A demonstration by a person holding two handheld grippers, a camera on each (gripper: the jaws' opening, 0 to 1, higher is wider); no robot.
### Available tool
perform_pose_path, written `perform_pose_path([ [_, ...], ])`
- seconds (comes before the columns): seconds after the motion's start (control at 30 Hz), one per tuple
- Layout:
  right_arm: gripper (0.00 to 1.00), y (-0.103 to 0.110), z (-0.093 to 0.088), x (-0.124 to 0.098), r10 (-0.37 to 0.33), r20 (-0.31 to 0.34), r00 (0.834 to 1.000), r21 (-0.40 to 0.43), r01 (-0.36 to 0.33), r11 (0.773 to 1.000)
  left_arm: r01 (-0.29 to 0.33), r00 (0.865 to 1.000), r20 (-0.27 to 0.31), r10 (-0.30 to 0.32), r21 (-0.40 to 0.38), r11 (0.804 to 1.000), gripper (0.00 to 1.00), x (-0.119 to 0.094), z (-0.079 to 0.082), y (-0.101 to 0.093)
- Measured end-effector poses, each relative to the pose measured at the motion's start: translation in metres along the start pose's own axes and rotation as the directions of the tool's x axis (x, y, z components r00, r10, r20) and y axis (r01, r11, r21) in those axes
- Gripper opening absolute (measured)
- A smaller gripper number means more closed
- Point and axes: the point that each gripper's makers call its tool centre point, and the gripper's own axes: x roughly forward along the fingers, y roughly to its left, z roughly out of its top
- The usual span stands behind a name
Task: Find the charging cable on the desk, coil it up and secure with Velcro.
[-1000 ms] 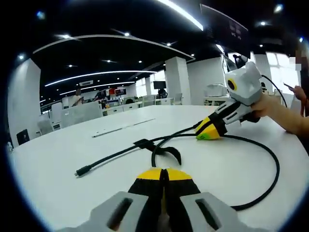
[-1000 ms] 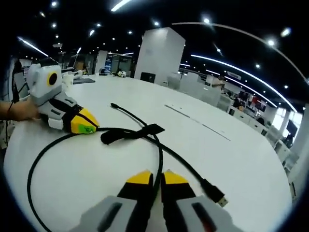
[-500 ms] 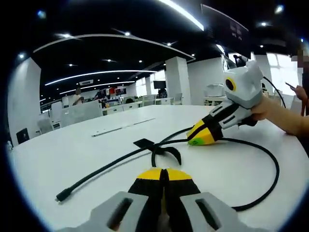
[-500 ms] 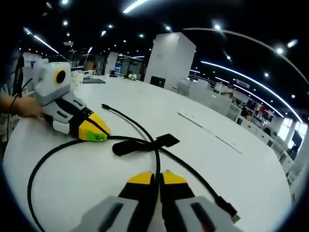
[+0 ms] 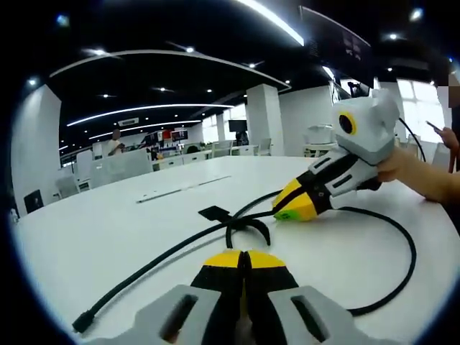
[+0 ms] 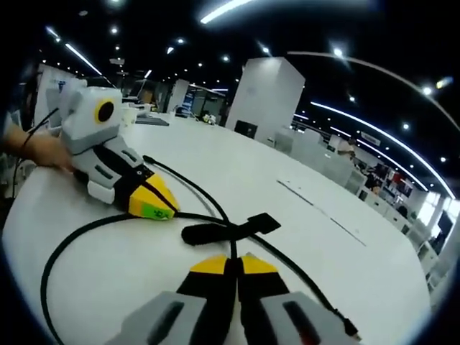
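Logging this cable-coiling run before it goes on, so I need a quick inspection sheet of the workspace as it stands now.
Surface: white desk, bare around the cable.
Job's things: black charging cable in a loose loop, not coiled; Velcro strap lying open where the cable crosses itself.
Clutter: nothing seen.
Grippers: left gripper and right gripper both shut, each on the cable.
Cables: one plug end free on the desk.
Surroundings: open office, ceiling lights, a person's hand on the right gripper.

The right tongs [image 5: 295,208] have slid along the charging cable [image 5: 180,248] toward its Velcro strap [image 5: 248,226], apparently.
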Motion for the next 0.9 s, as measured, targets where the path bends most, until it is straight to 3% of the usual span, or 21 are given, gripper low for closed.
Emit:
perform_pose_path([
  [0.1,0.07,0.0,-0.008,0.003,0.003,-0.019,1.0,0.006,-0.003,1.0,0.0,1.0,0.001,0.0,0.0,1.0,0.02,0.0,0.0,0.0],
  [0.5,0.07,-0.003,-0.008,0.002,0.007,0.001,1.0,0.053,-0.007,0.999,0.0,1.0,0.004,0.0,0.009,1.0,0.03,0.0,0.0,0.0],
  [0.53,0.07,-0.002,-0.008,0.003,0.006,0.003,1.0,0.055,-0.006,0.998,-0.007,1.0,0.004,0.007,0.022,1.0,0.04,-0.001,0.001,0.001],
  [0.67,0.07,-0.003,-0.008,0.003,0.003,0.001,1.0,0.048,-0.003,0.999,0.007,1.0,-0.005,-0.007,0.034,0.999,0.25,0.001,0.001,-0.002],
  [0.9,0.07,-0.002,-0.007,0.004,0.0,0.002,1.0,0.038,0.0,0.999,-0.002,0.999,0.049,-0.001,0.053,0.999,0.27,-0.006,0.018,0.002],
])
